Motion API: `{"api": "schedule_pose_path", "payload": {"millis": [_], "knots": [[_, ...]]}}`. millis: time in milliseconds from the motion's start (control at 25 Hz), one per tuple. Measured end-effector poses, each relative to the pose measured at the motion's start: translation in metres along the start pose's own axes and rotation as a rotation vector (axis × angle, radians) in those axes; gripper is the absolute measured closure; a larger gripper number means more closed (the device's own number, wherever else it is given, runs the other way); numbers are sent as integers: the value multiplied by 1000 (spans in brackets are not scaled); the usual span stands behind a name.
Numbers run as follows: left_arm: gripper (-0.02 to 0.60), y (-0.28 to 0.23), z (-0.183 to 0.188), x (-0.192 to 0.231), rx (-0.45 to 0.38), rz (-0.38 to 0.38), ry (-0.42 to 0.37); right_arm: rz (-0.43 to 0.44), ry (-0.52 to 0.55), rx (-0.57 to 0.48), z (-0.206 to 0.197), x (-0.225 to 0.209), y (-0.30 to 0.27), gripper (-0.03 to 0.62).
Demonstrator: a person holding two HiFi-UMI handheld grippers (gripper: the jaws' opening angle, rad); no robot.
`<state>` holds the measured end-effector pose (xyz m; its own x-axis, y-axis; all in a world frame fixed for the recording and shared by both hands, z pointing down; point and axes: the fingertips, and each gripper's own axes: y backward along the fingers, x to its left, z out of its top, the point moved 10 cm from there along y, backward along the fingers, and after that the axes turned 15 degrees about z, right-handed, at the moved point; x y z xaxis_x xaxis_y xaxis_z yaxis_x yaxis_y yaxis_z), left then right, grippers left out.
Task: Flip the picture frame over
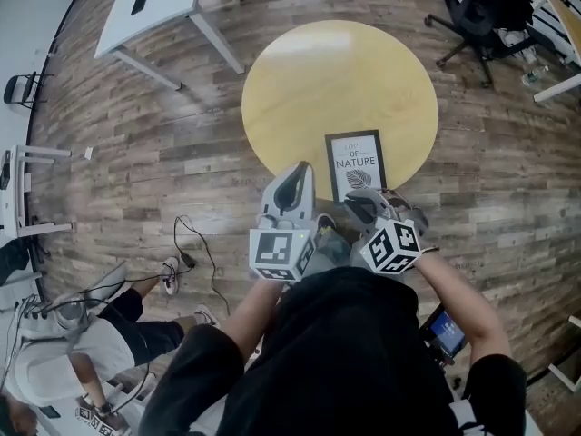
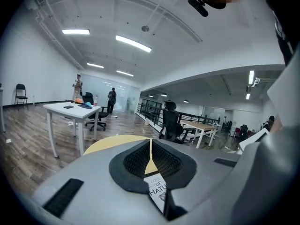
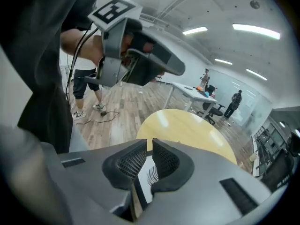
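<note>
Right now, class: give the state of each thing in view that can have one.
frame, lying flat on the table, print side up, not yet flipped
left gripper, shut, holding nothing
right gripper, shut, holding nothing

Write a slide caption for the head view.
Face-up picture frame on round table; left hand-held gripper and right hand-held gripper near it.

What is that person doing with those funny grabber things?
A person holds a left gripper and a right gripper by the near edge of a round yellow table. A picture frame lies there face up, with its print showing. Both grippers are shut and hold nothing, so the frame isn't flipped yet.
</note>
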<state>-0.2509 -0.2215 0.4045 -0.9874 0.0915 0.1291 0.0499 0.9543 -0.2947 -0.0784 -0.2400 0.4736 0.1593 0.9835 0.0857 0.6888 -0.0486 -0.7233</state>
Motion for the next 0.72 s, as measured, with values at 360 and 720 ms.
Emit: {"api": "schedule_pose_path", "payload": {"millis": [360, 720], "knots": [[552, -15, -26, 7, 74, 11, -8, 157, 191, 212, -32, 24, -73, 415], [552, -23, -41, 9, 109, 19, -11, 16, 452, 366, -67, 37, -115, 382]]}}
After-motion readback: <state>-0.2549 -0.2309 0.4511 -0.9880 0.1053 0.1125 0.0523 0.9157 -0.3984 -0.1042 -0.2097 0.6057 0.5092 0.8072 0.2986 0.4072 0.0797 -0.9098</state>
